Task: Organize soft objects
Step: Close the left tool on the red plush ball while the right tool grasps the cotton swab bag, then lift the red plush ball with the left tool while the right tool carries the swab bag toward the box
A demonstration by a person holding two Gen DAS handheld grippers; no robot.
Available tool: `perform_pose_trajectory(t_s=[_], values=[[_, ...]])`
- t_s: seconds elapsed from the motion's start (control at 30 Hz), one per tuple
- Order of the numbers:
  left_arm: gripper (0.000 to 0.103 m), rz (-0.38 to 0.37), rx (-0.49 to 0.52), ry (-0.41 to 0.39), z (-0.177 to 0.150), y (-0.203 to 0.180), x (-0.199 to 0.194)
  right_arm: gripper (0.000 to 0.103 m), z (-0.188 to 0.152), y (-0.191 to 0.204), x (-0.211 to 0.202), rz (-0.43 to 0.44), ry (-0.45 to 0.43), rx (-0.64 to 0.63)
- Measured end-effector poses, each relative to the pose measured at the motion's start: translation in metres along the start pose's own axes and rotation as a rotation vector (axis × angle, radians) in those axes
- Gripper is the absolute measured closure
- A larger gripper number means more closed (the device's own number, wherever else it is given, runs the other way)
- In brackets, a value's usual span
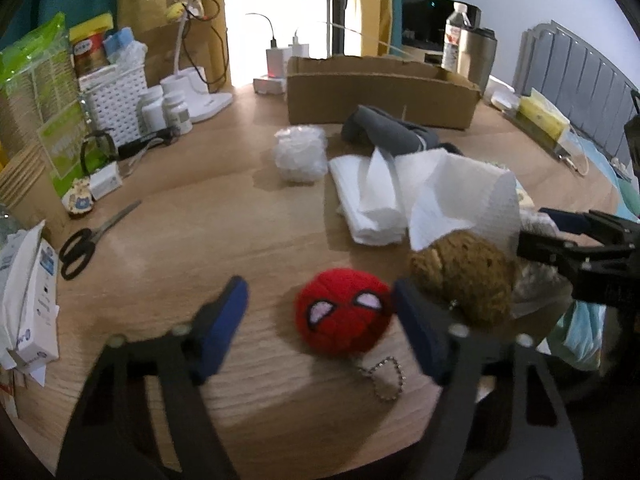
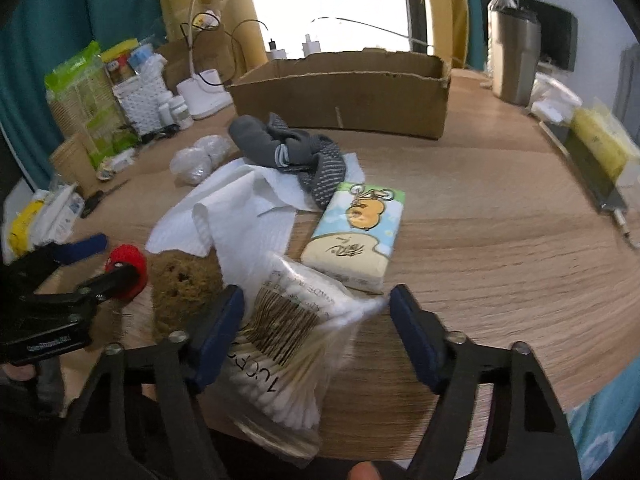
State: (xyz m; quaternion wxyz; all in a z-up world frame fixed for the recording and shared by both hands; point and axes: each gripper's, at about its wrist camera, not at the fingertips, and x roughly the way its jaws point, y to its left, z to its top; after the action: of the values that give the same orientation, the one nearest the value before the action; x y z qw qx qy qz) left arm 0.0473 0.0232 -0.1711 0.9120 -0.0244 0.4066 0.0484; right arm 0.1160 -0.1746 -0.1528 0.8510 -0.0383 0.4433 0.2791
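- Left wrist view: the left gripper is hanging wide open around the red ball, right finger touching it, nothing gripped; a brown sponge is lying just right.
- Right wrist view: the right gripper is gaping over a bag of cotton swabs, unclamped; only here, a tissue pack is showing beyond, with the cardboard box far behind.

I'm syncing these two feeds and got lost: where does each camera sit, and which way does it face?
Left wrist: on the left gripper, looking along its open jaws at the red ball, toward the cardboard box; the right gripper shows at right.
Right wrist: on the right gripper, open jaws around the cotton swab bag; the left gripper shows at left.
Shared: box, ball, grey socks, white tissue.
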Motion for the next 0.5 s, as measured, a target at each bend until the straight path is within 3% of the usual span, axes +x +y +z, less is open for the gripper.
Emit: perform_pose_trajectory(t_s=[0.07,0.17,0.5], values=[[0.047,-0.017,0.002,0.008,-0.001,-0.001,0.002,0.038,0.0,0.0,-0.001,0.023,0.004,0.002],[0.054,-0.025,0.016,0.004,-0.001,-0.006,0.002,0.041,-0.001,0.001,-0.002,0.037,0.003,-0.007],[0.058,-0.038,0.009,-0.049,0.004,-0.001,-0.009,0.045,0.002,-0.003,-0.012,0.011,-0.049,-0.012]])
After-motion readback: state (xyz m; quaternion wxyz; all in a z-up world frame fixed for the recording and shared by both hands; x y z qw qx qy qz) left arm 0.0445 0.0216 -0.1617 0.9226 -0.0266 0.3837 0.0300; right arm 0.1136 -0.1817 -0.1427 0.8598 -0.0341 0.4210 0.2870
